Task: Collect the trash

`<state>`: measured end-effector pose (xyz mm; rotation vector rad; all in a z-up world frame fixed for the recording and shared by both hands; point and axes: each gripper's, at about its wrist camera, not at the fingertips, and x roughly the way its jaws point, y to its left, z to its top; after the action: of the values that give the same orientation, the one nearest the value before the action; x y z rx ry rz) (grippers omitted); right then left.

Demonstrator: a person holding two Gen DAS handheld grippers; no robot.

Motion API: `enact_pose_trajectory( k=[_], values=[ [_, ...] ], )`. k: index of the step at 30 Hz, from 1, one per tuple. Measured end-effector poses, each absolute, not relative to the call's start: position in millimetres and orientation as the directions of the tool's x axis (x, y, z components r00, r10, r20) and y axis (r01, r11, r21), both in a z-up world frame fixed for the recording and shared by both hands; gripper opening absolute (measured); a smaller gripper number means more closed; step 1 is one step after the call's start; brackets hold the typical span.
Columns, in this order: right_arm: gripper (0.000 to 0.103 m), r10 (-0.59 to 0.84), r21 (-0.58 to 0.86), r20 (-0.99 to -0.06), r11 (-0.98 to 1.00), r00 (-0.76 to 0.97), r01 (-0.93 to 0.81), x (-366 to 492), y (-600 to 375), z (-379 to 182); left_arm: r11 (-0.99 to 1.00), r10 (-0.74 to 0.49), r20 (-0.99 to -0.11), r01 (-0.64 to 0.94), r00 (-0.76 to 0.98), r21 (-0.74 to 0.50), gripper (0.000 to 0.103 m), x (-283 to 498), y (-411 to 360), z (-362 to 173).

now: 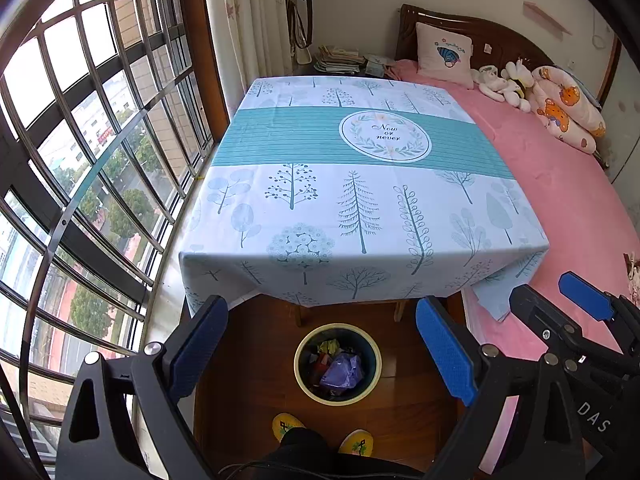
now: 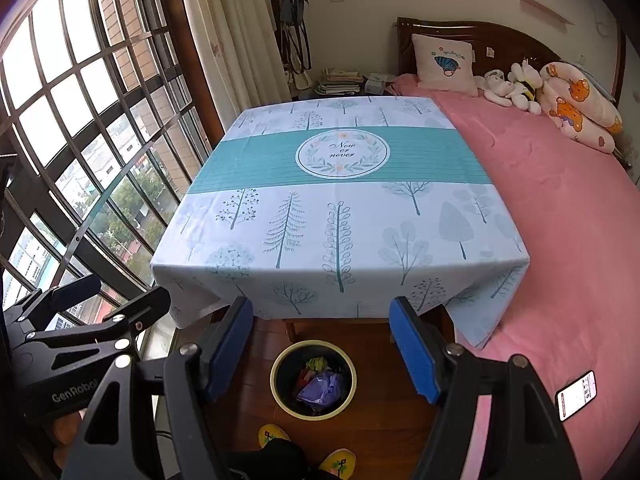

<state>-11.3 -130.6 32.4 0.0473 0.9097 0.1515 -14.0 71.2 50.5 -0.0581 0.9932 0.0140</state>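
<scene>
I see left gripper (image 1: pixel 322 350) and right gripper (image 2: pixel 322 350) both spread, nothing between pads. Round dark cream-rimmed waste bin (image 1: pixel 337 364) holding crumpled trash (image 1: pixel 342 370) on wood floor (image 1: pixel 248 380), 6 o'clock of tree-print tablecloth table (image 1: pixel 360 184).

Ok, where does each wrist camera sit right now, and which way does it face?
Left wrist: on the left tongs, angled down past the table to the bin; open blue pads, slippers, right tongs showing.
Right wrist: on the right tongs, same aim; open pads, left tongs beside it.
Shared: table, bin, pink bed.
</scene>
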Motion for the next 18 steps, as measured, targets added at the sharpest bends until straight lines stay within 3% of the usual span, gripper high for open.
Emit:
enact_pose_trajectory(
  k=[18],
  values=[
    [0.071, 0.163, 0.118, -0.789, 0.986, 0.592, -0.114, -7.4, -134.4, 27.6, 0.998, -0.02, -0.84, -0.036, 0.543, -0.048, 0.094, -11.0, 71.2, 46.8]
  ],
)
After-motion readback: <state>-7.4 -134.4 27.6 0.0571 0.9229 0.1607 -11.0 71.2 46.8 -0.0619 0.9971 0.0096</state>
